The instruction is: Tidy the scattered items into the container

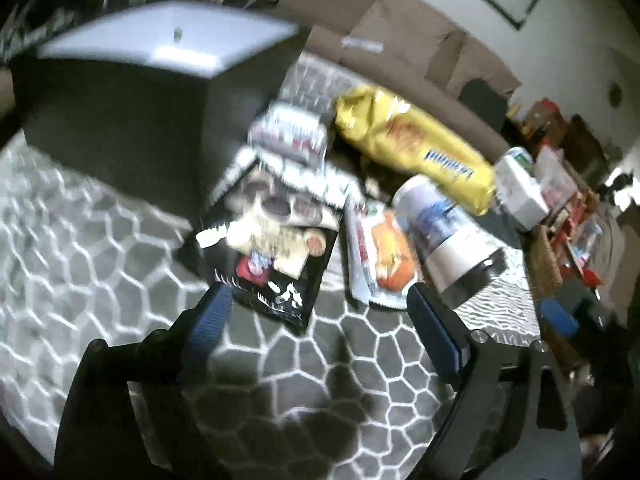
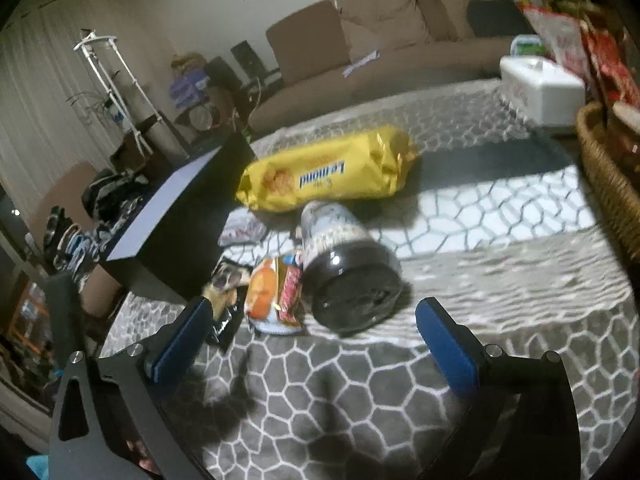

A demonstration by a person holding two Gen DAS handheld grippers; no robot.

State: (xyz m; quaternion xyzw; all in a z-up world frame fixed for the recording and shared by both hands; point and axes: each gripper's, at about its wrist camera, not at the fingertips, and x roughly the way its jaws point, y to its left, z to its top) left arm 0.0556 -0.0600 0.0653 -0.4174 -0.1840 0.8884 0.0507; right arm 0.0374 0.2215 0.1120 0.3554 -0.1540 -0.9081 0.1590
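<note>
Living room setup, brown sofa [image 2: 384,40] at the back, and everything's lying on a grey rug with a white honeycomb pattern [image 2: 320,400]. The thing that matters most: the fat jar with a dark lid and pale label [image 2: 350,268] lies on its side dead ahead of the right hand-held gripper [image 2: 316,324], lid end pointing at it, long axis running away toward the big yellow biscuit bag [image 2: 324,172] behind. Both tools have their jaws wide apart, holding nothing.

The left hand-held gripper [image 1: 316,312] sits closer to the black snack pouch [image 1: 276,276], with the orange-and-red wrapped snack packet [image 1: 384,256] just beside it toward the jar. A small white-and-red packet [image 1: 292,132] lies beyond those, near the black open-top box with a white inside [image 1: 132,120], which sits off to the left of the pile.

I'd guess right takes the jar, but gripping lid-on looks awkward and it could roll. The white tissue box [image 2: 540,84] and wicker basket [image 2: 604,168] are well apart, out of the way
</note>
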